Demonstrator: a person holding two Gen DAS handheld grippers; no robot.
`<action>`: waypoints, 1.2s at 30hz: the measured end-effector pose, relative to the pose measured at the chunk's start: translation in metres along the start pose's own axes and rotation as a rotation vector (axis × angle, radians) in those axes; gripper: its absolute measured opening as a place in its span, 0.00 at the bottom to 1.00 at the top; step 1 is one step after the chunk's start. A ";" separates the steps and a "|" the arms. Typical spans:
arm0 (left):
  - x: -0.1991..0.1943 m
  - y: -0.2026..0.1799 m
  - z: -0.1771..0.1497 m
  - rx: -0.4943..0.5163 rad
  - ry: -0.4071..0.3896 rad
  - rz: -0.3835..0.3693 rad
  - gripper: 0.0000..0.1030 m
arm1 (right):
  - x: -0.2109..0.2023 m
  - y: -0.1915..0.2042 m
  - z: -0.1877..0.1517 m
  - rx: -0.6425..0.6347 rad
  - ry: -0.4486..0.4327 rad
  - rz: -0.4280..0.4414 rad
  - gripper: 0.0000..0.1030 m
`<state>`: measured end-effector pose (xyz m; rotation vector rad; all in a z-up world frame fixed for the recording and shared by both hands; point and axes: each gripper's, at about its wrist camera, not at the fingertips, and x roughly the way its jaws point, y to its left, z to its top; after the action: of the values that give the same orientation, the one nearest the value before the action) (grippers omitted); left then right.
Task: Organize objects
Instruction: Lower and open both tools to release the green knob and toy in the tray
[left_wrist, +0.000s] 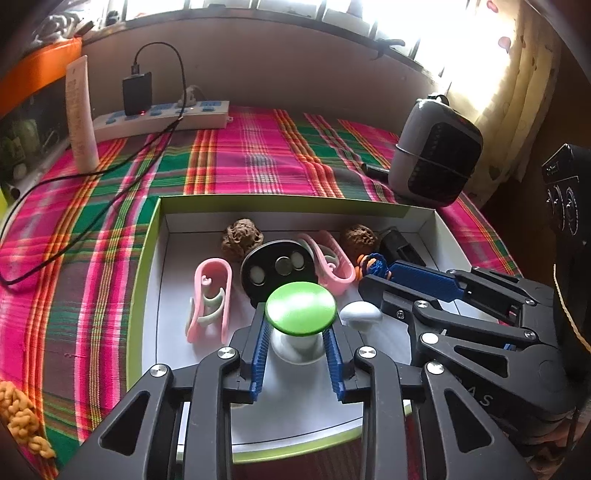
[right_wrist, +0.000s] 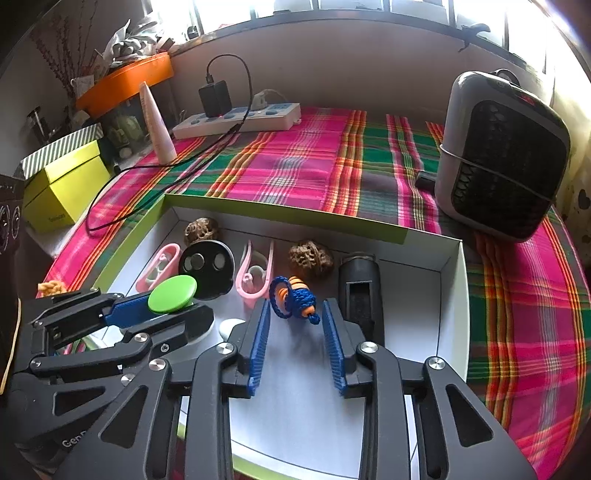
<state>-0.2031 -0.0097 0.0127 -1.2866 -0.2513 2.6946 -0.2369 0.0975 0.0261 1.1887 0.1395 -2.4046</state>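
Note:
A shallow white box with a lime rim (left_wrist: 280, 201) (right_wrist: 280, 208) lies on a plaid cloth. In it are two carved nuts (left_wrist: 242, 240) (left_wrist: 359, 239), two pink clips (left_wrist: 210, 299) (left_wrist: 330, 264), a black oval disc (left_wrist: 277, 271), a black block (right_wrist: 360, 295) and a white knob (left_wrist: 360, 314). My left gripper (left_wrist: 297, 325) (right_wrist: 184, 314) is open, and a green-capped knob (left_wrist: 301, 308) (right_wrist: 172, 294) stands between its pads with small gaps at the stem. My right gripper (right_wrist: 295, 308) (left_wrist: 380, 278) is open, with a blue and orange knotted charm (right_wrist: 295, 295) (left_wrist: 373, 266) lying loose at its fingertips.
Beyond the box stand a power strip (left_wrist: 162, 120) with a black charger and trailing cable, a white tube (left_wrist: 81, 114) and a grey heater (right_wrist: 502, 155). A yellow-green carton (right_wrist: 62, 192) sits off the left edge. An orange knotted cord (left_wrist: 22, 417) lies on the cloth left of the box.

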 end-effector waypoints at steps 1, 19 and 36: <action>0.000 0.000 0.000 0.001 0.001 0.003 0.26 | 0.000 0.000 0.000 0.000 0.000 -0.001 0.31; -0.017 0.001 -0.007 0.003 -0.025 0.033 0.39 | -0.019 0.002 -0.006 0.015 -0.035 -0.016 0.37; -0.060 -0.009 -0.023 0.031 -0.112 0.101 0.45 | -0.057 0.015 -0.024 0.027 -0.104 -0.037 0.38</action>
<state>-0.1475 -0.0114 0.0453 -1.1722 -0.1604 2.8477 -0.1832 0.1103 0.0568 1.0791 0.0977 -2.5022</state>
